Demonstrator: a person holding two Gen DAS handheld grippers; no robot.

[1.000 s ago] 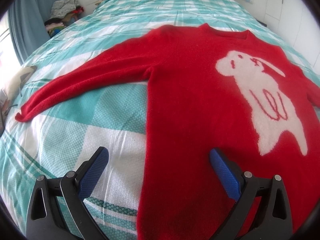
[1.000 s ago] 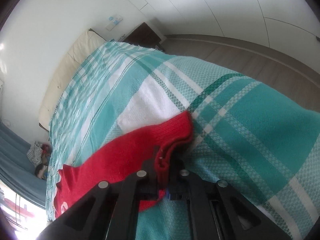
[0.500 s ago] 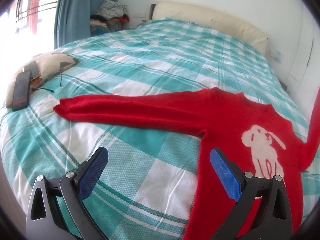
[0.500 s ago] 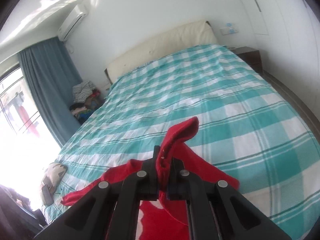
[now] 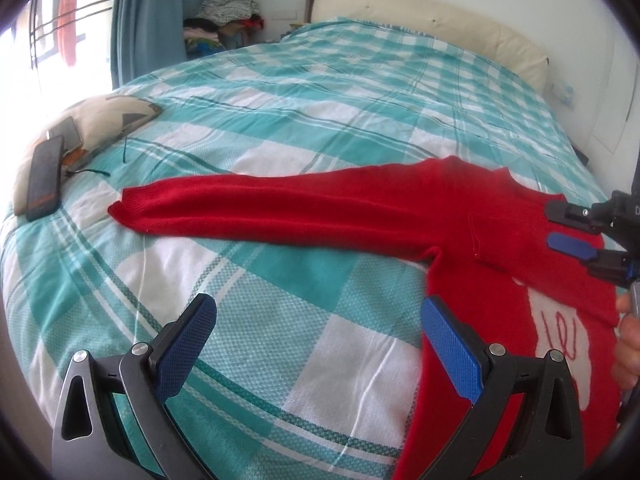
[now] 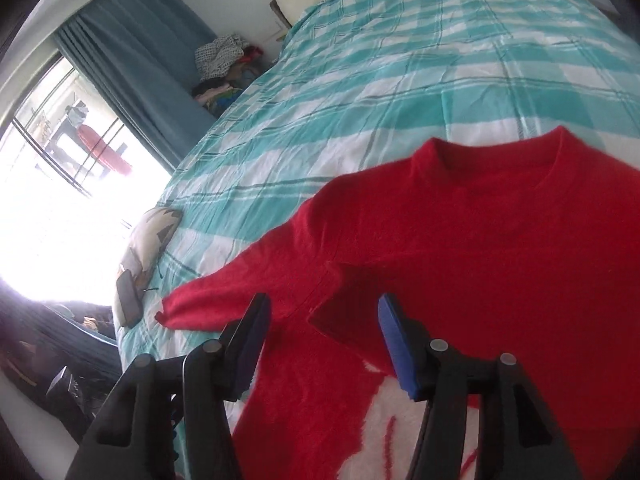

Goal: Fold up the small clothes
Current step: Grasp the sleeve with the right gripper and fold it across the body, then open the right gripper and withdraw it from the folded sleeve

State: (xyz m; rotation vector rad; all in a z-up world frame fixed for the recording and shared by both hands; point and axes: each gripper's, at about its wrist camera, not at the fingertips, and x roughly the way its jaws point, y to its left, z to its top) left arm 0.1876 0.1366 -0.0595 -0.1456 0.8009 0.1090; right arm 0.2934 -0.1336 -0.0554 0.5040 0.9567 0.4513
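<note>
Right tool (image 6: 320,340) now parted, cuff let go a moment ago; right sleeve (image 5: 560,276) folded across red sweater (image 6: 460,240) mid-bed. Left tool (image 5: 320,344) apart, empty. Left sleeve (image 5: 280,212) next.

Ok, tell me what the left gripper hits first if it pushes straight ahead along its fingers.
Probably the checked bedspread: the open left gripper points down at it, just left of the red sweater. Beyond lies the outstretched sleeve. Depth is uncertain.
</note>
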